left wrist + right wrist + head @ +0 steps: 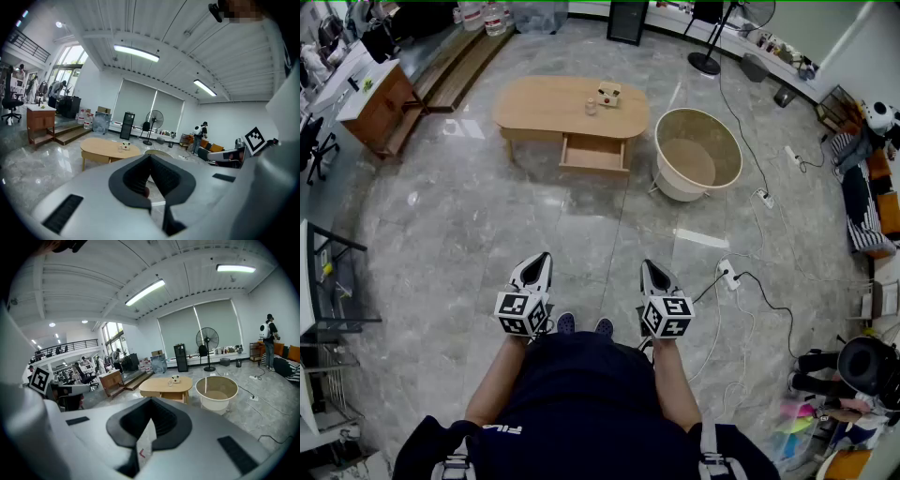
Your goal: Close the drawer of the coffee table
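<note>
The left gripper (539, 259) and the right gripper (649, 266) both have their jaws pressed together with nothing between them. They are held side by side, low in front of the person, well short of the table (539, 105) and aimed toward it. The drawer (593, 153) stands pulled out of the table's near side, under its right half, with its front facing the person. Only floor lies between it and the grippers.

The closing looks not yet begun, so the walk up to the table is probably the first source of trouble. A power strip (727, 275) and its cables (769, 300) lie on the floor to the right of the path to the table, and a step drifting that way could snag them. A tub (698, 150) stands just beside the table's right end, close to the drawer, so a wide swing of the right gripper or a knee could knock it.

At the drawer itself, a narrow closed tip pressed off-centre would likely skew the drawer so that it binds. The tip might also slip over the front edge into the open box. A hard shove could slide the table on the glossy floor, or topple the cup (591, 106) and small box (608, 94) standing on the top above the drawer.
</note>
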Demonstrator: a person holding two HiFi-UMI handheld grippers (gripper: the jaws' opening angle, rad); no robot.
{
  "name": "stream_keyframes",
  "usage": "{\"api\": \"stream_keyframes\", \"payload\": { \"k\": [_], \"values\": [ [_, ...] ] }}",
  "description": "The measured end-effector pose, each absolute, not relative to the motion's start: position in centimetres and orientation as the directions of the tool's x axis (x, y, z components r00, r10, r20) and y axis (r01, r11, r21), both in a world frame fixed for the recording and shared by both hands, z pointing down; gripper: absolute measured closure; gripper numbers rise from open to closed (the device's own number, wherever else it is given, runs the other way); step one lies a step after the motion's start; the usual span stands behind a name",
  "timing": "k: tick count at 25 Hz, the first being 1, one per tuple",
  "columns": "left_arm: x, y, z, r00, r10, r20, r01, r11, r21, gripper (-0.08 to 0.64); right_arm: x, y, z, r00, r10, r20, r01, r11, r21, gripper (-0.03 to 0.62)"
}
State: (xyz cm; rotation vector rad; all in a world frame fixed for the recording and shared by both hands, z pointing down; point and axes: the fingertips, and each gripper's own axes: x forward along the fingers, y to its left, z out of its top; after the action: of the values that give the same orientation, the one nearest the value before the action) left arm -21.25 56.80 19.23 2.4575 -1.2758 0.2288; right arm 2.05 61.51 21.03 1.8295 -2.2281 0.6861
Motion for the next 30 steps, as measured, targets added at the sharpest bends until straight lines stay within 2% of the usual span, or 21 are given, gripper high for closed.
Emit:
{"api": "stream_keyframes", "payload": {
  "k": [5,10,15,21,30],
  "values": [
    [-20.6,56.7,19.4,0.577,-0.757,0.306,-0.817,-0.525,0.240,0.535,2.7,61.6,21.1,-0.231,-0.878,0.419,-0.961,0.139,-0.238,0.566],
    [-20.4,56.8,19.2,0.572,-0.760,0.310,-0.820,-0.518,0.243,0.535,3.7,61.6,20.3,-0.233,-0.898,0.372,-0.943,0.116,-0.311,0.565],
    [-19.5,57.3,19.6,0.562,-0.766,0.311,-0.826,-0.504,0.251,0.535,4.7,62.1,20.8,-0.237,-0.892,0.384,-0.944,0.119,-0.307,0.566],
    [-18.3,57.4,19.4,0.554,-0.774,0.306,-0.831,-0.496,0.250,0.535,5.2,61.8,20.2,-0.247,-0.888,0.388,-0.962,0.179,-0.204,0.565],
    [-16.7,59.8,20.0,0.516,-0.793,0.324,-0.855,-0.457,0.245,0.535,7.0,62.7,21.4,-0.299,-0.865,0.402,-0.946,0.213,-0.246,0.565]
  ]
}}
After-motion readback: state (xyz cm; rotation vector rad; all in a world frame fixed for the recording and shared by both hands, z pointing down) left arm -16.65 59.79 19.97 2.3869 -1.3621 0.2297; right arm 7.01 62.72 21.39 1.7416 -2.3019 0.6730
